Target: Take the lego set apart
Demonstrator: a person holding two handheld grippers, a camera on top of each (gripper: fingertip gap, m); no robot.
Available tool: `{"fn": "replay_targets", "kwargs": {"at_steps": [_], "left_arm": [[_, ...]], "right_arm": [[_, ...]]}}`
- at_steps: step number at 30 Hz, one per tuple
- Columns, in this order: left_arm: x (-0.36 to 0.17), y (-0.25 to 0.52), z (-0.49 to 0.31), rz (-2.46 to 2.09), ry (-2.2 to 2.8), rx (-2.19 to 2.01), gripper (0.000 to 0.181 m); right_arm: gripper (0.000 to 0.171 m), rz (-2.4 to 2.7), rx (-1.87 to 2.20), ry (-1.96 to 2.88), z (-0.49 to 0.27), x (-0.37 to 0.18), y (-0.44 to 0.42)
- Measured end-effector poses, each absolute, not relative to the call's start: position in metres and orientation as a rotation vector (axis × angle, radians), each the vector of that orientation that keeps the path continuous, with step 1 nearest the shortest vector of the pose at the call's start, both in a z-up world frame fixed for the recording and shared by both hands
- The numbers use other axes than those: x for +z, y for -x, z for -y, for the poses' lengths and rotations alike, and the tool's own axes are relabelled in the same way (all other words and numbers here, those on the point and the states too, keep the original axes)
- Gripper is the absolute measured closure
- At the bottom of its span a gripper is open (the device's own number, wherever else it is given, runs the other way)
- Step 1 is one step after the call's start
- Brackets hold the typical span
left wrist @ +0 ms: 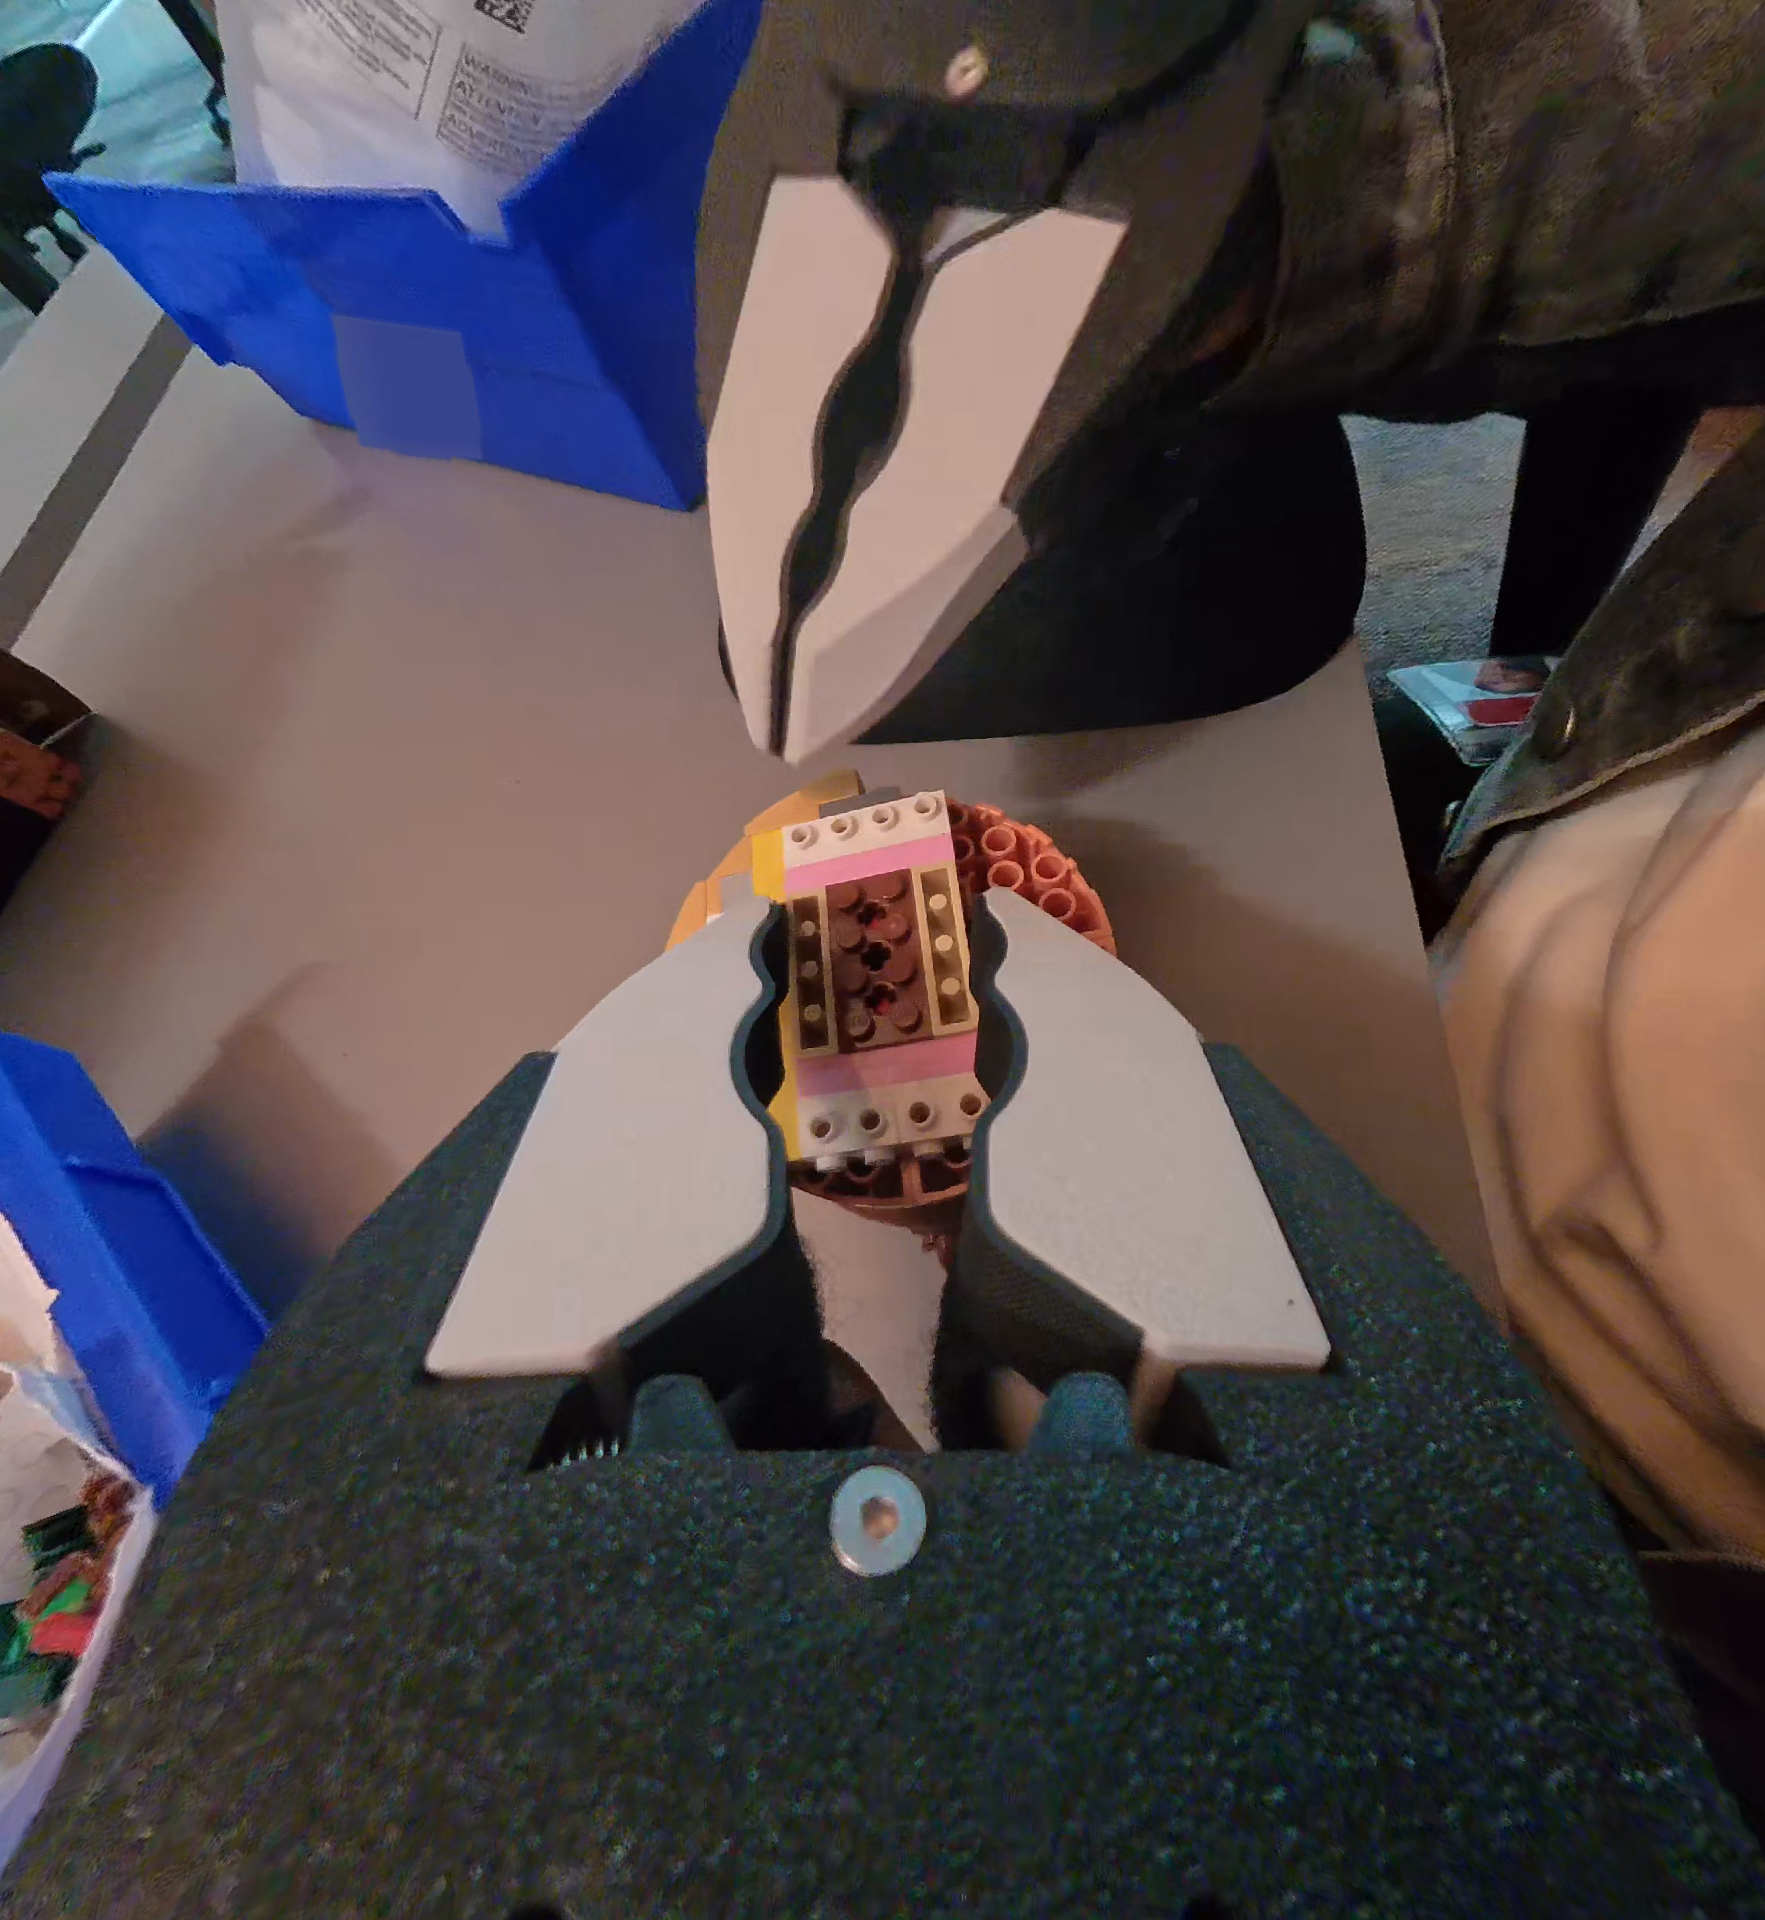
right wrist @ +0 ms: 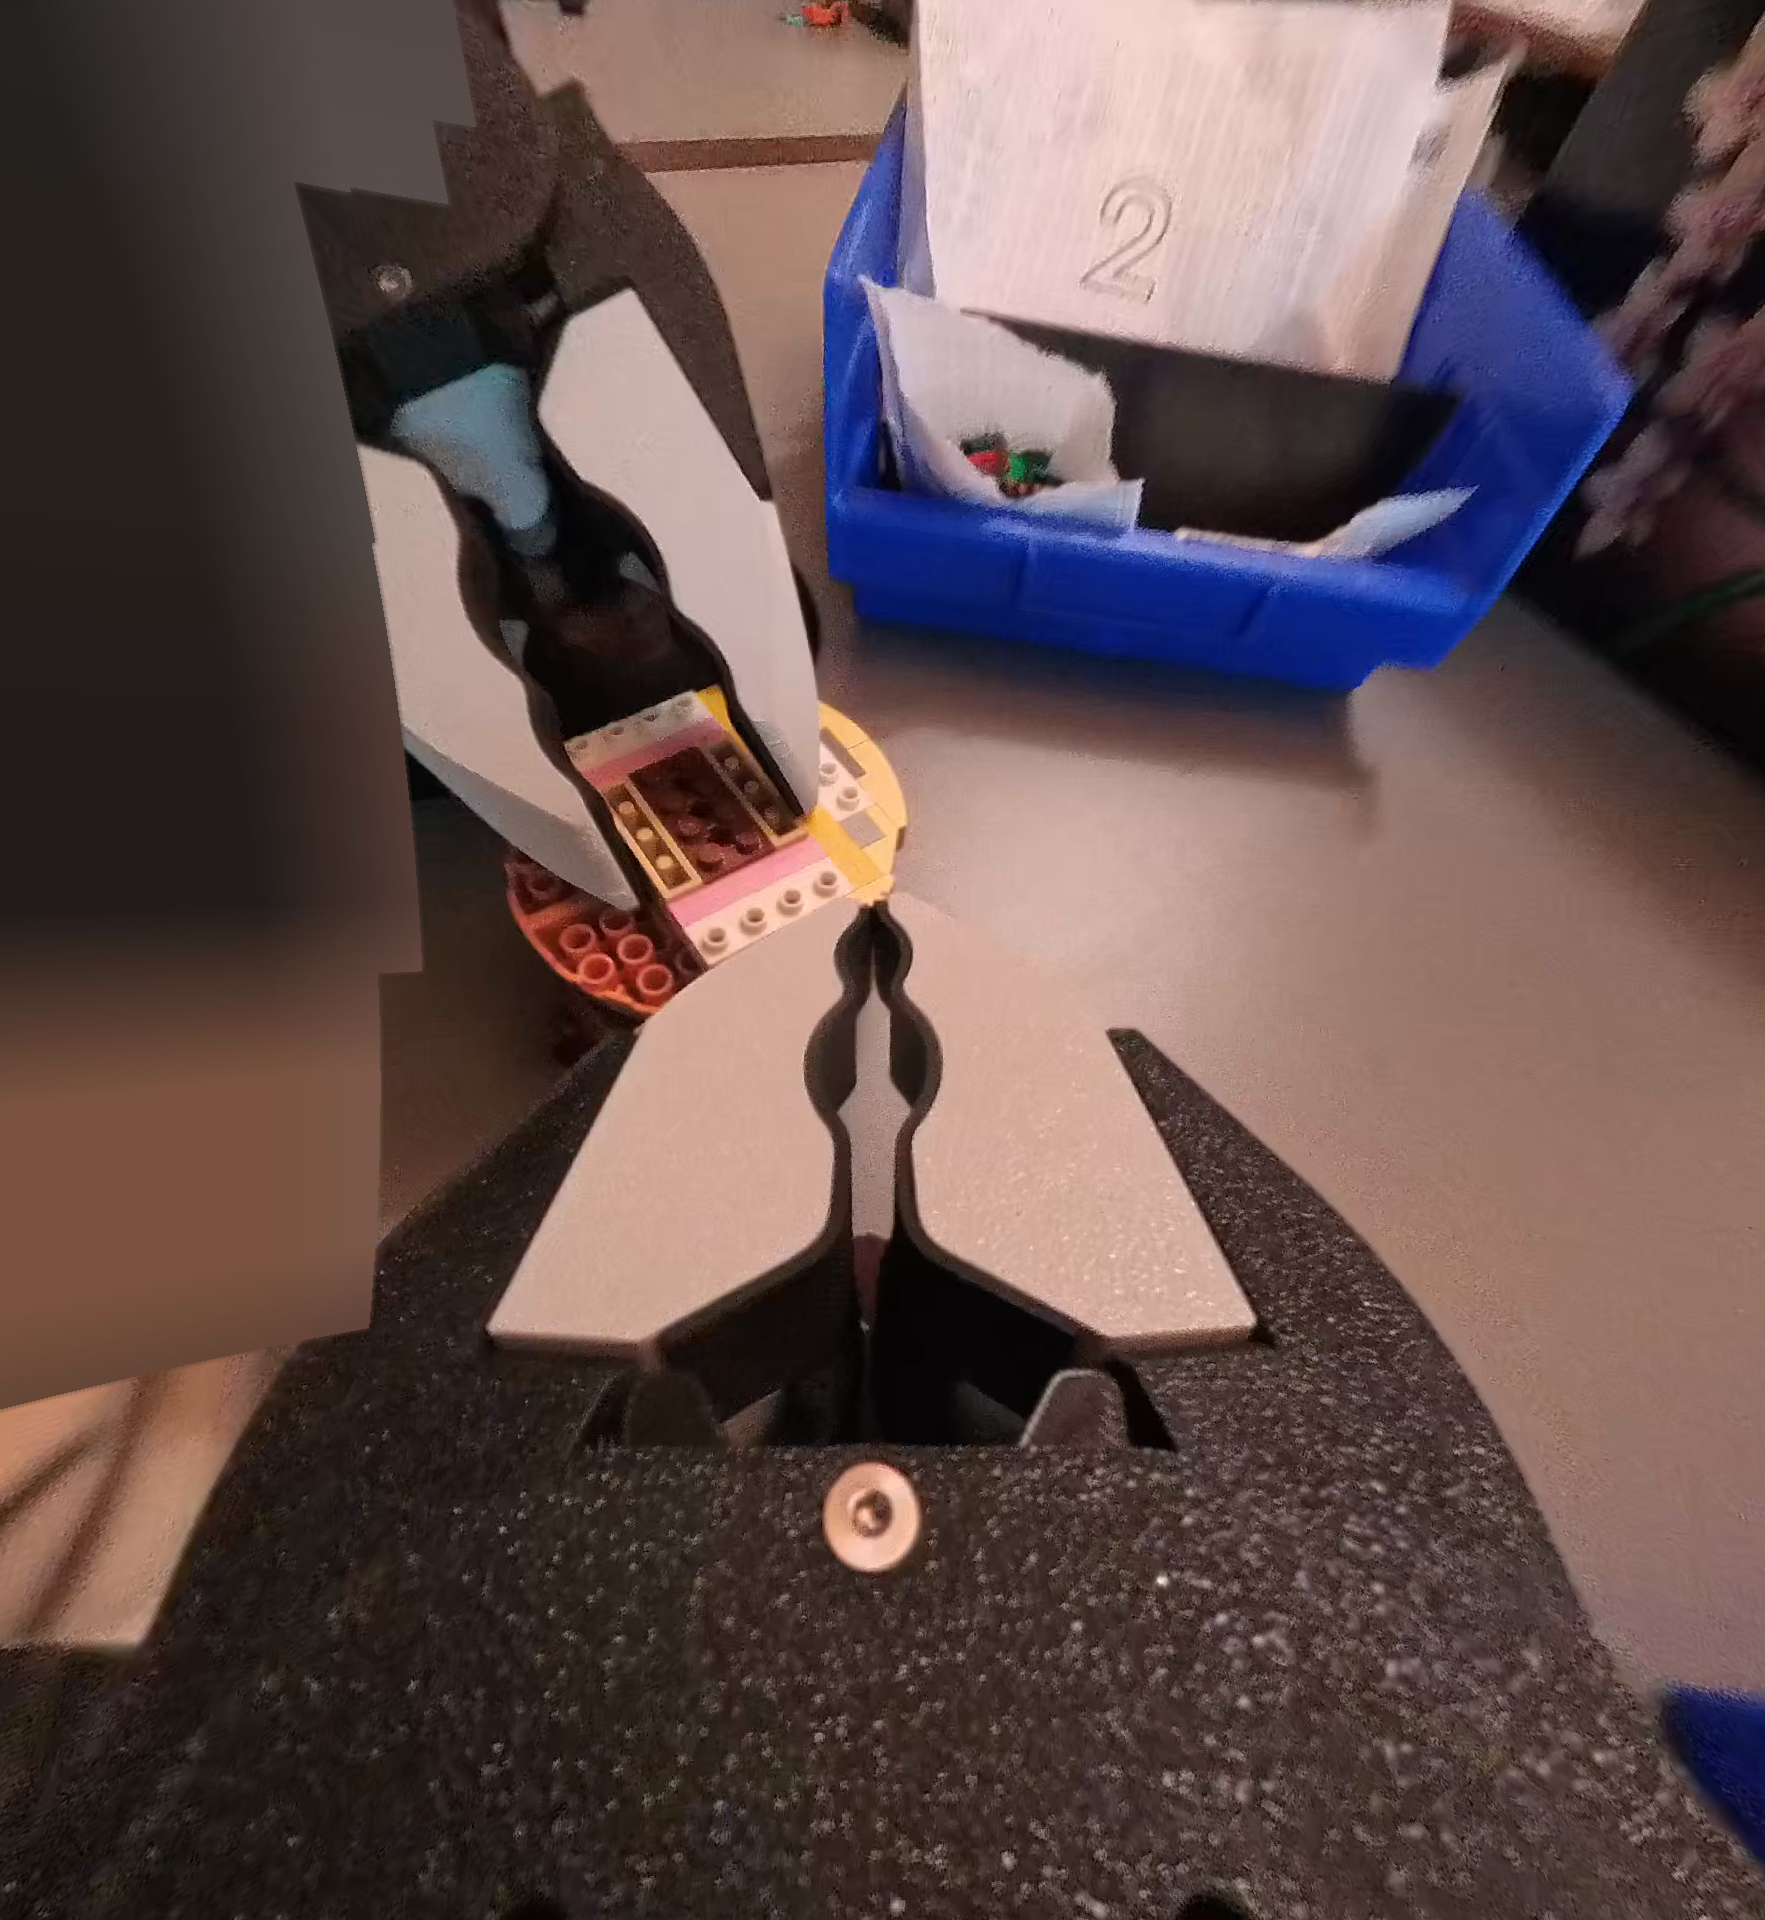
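Lego set (left wrist: 883, 971): one small assembly, resting on the table. Round base of reddish-brown studded plates on one side and yellow-orange plates on the other. A rectangular block sat on top, with white studded strips at both ends, pink bands inside them, tan studded strips along the sides and dark brown pieces at the centre. Stood upright, studs upward.

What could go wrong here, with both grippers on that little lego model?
The right gripper is shut on only a thin yellow edge piece, so it may slip off. The left gripper holds the lego model by its sides; a hard pull might scatter bricks across the table.
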State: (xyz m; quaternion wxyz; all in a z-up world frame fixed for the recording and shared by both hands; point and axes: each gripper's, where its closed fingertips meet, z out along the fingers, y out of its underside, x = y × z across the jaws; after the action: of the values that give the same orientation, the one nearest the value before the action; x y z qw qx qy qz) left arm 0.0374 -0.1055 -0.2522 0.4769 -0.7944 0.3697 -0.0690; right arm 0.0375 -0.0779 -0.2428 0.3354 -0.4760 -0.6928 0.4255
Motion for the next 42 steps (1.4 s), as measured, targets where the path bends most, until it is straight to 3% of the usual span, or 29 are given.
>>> {"fn": "replay_targets", "kwargs": {"at_steps": [2, 4, 5, 8, 13, 21, 24, 26, 28, 31, 34, 39, 42], "left_arm": [[-0.250, -0.034, 0.105, -0.915, 1.912, -0.121, 0.145], [-0.244, -0.028, 0.106, -0.866, 1.911, -0.115, 0.122], [-0.239, -0.025, 0.107, -0.815, 1.914, -0.135, 0.119], [-0.241, -0.014, 0.118, -0.673, 2.010, -0.179, 0.110], [-0.273, -0.020, 0.134, -0.660, 2.208, -0.140, 0.092], [-0.279, 0.030, 0.126, -0.545, 2.270, 0.072, 0.110], [-0.272, 0.008, 0.125, -0.567, 2.199, -0.039, 0.083], [-0.273, -0.002, 0.121, -0.621, 2.171, -0.024, 0.060], [-0.279, -0.003, 0.114, -0.667, 2.175, 0.002, 0.050], [-0.285, -0.010, 0.102, -0.700, 2.168, -0.029, 0.055], [-0.288, -0.015, 0.099, -0.787, 2.109, -0.030, 0.085], [-0.287, -0.010, 0.100, -0.726, 2.112, 0.001, 0.086], [-0.286, -0.002, 0.098, -0.607, 2.140, 0.088, 0.086]], "right_arm": [[0.139, 1.834, 1.311, 1.338, 0.088, -0.240, -0.038], [0.114, 1.903, 1.454, 1.407, 0.094, -0.239, -0.040], [0.106, 1.942, 1.452, 1.407, 0.093, -0.241, -0.041], [0.090, 2.087, 1.353, 1.274, 0.091, -0.249, -0.040], [0.078, 2.257, 1.301, 1.058, 0.107, -0.258, -0.031], [0.121, 2.207, 1.078, 1.241, 0.105, -0.270, -0.059], [0.105, 2.158, 1.059, 1.265, 0.100, -0.269, -0.066], [0.104, 2.131, 1.106, 1.266, 0.095, -0.267, -0.060], [0.103, 2.119, 1.186, 1.248, 0.098, -0.263, -0.050], [0.097, 2.174, 1.134, 1.195, 0.102, -0.268, -0.039], [0.101, 2.185, 1.064, 1.119, 0.104, -0.271, -0.034], [0.104, 2.056, 1.094, 1.229, 0.096, -0.261, -0.033], [0.129, 1.878, 1.074, 1.330, 0.092, -0.246, -0.041]]}}
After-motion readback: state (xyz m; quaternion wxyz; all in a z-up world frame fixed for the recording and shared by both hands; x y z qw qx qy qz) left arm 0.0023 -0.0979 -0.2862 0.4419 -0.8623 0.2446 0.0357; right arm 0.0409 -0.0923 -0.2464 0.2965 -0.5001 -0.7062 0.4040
